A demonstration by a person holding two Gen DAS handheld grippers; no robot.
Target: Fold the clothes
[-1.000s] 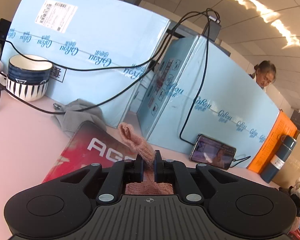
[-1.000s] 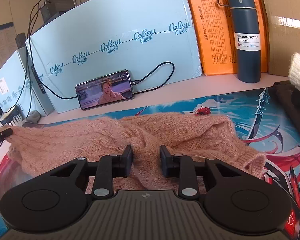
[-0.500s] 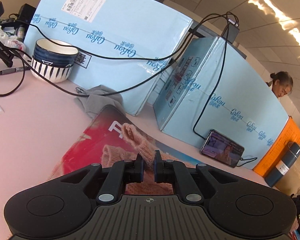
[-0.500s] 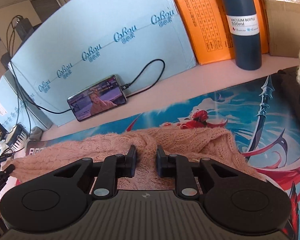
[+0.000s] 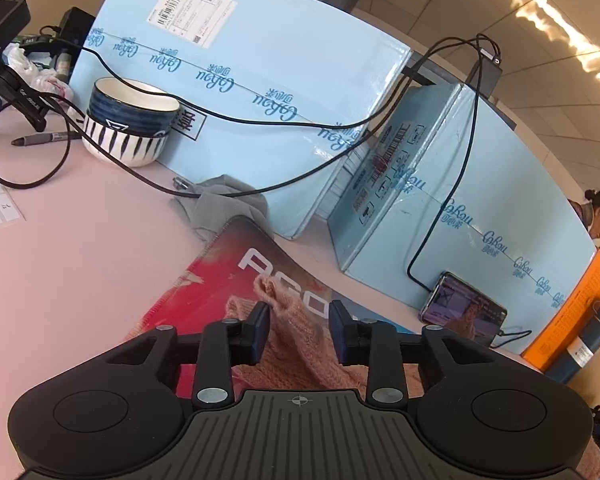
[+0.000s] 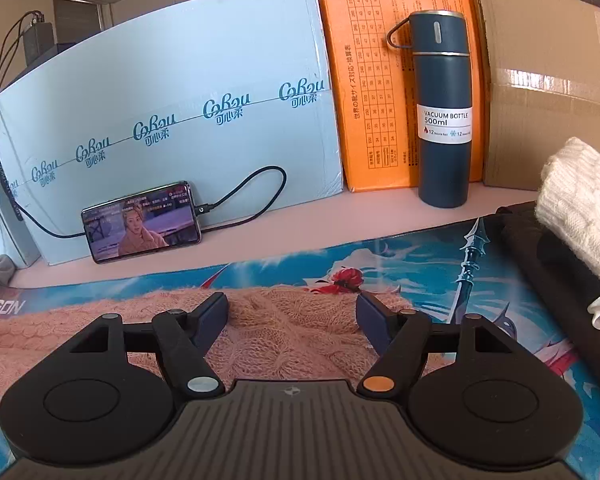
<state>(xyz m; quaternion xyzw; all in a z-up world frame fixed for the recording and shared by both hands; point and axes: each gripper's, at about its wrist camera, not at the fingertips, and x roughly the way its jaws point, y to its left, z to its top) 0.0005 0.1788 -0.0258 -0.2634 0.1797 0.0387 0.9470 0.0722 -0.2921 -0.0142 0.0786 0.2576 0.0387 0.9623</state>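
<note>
- Sweater (image 6: 284, 336): we see pink cable knit, fuzzy and rough.
- Mat (image 6: 420, 264): printed, smooth, low sheen.
- Flask (image 6: 444, 120): matt navy body, we note a metal band at the cap and a paper label.
- Boxes (image 5: 268, 60): pale blue card, taped seams glossy.
- Bowls (image 5: 128, 120): glazed ceramic, shiny.
- Gripper bodies (image 5: 300, 432): we read them as matt black plastic, ribbed, with metal pivot pins.
- White knit (image 6: 580, 208): chunky, soft.
</note>
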